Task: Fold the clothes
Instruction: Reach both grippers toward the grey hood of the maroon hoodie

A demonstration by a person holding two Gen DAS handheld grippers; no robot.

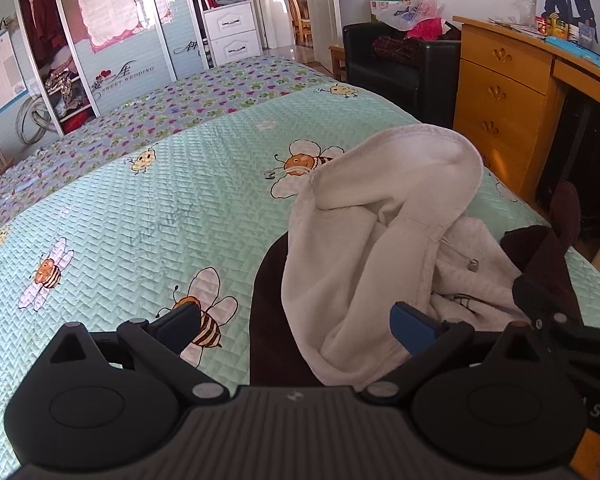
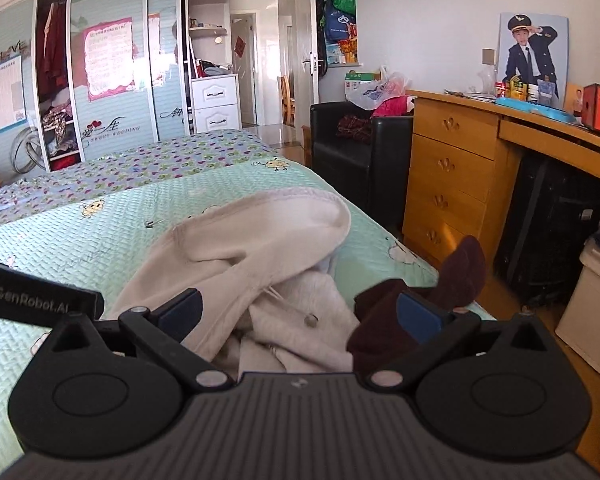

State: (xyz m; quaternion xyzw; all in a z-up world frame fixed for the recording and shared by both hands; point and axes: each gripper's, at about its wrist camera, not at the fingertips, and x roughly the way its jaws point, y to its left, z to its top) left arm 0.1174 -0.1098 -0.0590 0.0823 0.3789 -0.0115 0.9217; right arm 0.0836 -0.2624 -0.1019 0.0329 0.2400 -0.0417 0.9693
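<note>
Left gripper (image 1: 296, 326) with jaws spread wide, empty, the hoodie (image 1: 380, 248) lying between and just beyond its fingers. Right gripper (image 2: 298, 312) likewise open and empty, straddling the hoodie's (image 2: 256, 248) white body and dark sleeve (image 2: 416, 292). The garment lies crumpled, hood upward, on the bed (image 1: 172, 208); a dresser (image 2: 456, 176) stands beyond.

Cream-white hooded garment (image 1: 380, 216) with dark maroon-brown garment (image 2: 384, 312); mint-green quilted bed cover (image 1: 148, 200) printed with orange-striped bees and white flowers; lilac sheet (image 1: 204, 96) with hearts; black armchair (image 2: 352, 152); honey-yellow drawers (image 2: 452, 176).
</note>
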